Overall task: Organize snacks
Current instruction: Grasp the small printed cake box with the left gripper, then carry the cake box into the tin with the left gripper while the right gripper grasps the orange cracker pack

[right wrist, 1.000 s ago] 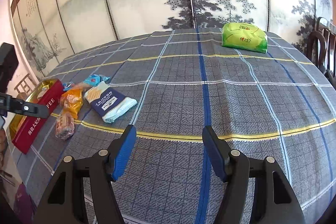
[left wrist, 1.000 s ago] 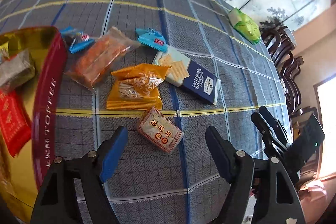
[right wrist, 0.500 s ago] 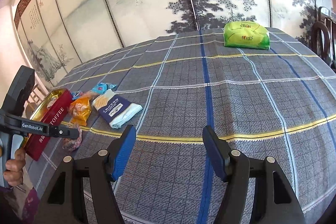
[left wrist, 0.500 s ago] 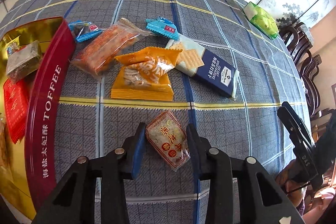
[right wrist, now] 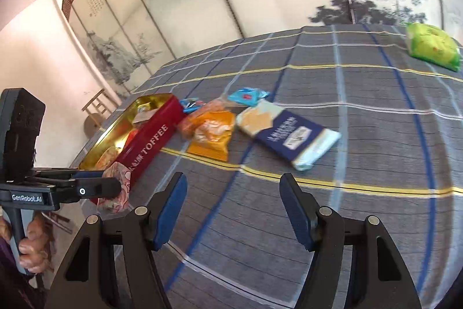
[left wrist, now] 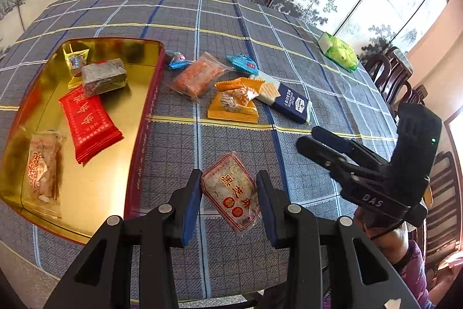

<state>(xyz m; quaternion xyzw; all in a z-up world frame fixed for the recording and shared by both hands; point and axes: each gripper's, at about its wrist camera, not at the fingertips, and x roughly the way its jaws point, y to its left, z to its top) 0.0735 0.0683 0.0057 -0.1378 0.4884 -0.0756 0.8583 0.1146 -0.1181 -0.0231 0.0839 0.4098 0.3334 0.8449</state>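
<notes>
My left gripper (left wrist: pixel 229 181) is shut on a small clear snack packet (left wrist: pixel 228 191) with a red border, held just above the plaid tablecloth beside the red toffee tin (left wrist: pixel 144 118). The tin's gold inside holds a red packet (left wrist: pixel 86 120), a dark packet (left wrist: pixel 104 78) and a clear brown one (left wrist: pixel 43 167). In the right wrist view the left gripper (right wrist: pixel 115 188) holds the packet (right wrist: pixel 120 178) next to the tin (right wrist: pixel 147 141). My right gripper (right wrist: pixel 233 181) stands open and empty over bare cloth, short of the orange packets (right wrist: pixel 212 132) and the navy cracker pack (right wrist: pixel 289 133).
Loose on the cloth lie a clear orange packet (left wrist: pixel 198 76), two blue candies (left wrist: pixel 241 64) and a green bag (left wrist: pixel 338 51) far back right. Dark wooden chairs (left wrist: pixel 393 77) stand at the table's right edge. A painted screen runs behind the table.
The left gripper closed on the red-bordered packet and lifted it off the cloth, drawing back so the tin's inside shows. The right gripper swung left toward the snack pile, staying open.
</notes>
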